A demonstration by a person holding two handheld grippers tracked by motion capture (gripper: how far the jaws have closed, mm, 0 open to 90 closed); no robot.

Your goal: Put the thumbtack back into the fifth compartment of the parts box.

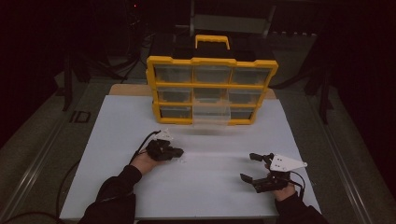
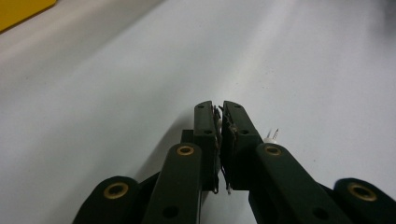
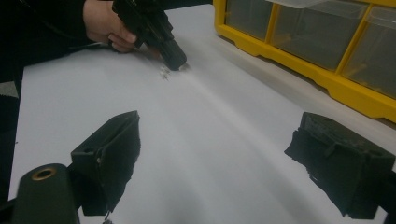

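Where dark surrounds the white table (image 1: 196, 186): left hand-held gripper (image 1: 179, 151) pinched together on small parts (image 2: 271, 136), right hand-held gripper (image 1: 251, 167) apart.

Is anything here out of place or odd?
Yes. One clear drawer in the bottom row of the yellow organizer sticks out while the rest sit flush, and small white parts lie loose on the table by the left tongs.

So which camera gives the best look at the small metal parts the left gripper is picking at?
The left gripper view: its jaws, closed on one small metal part, sit close up, another beside them. The right gripper view shows tiny specks below the left gripper. The high view shows faint dots on the white table.
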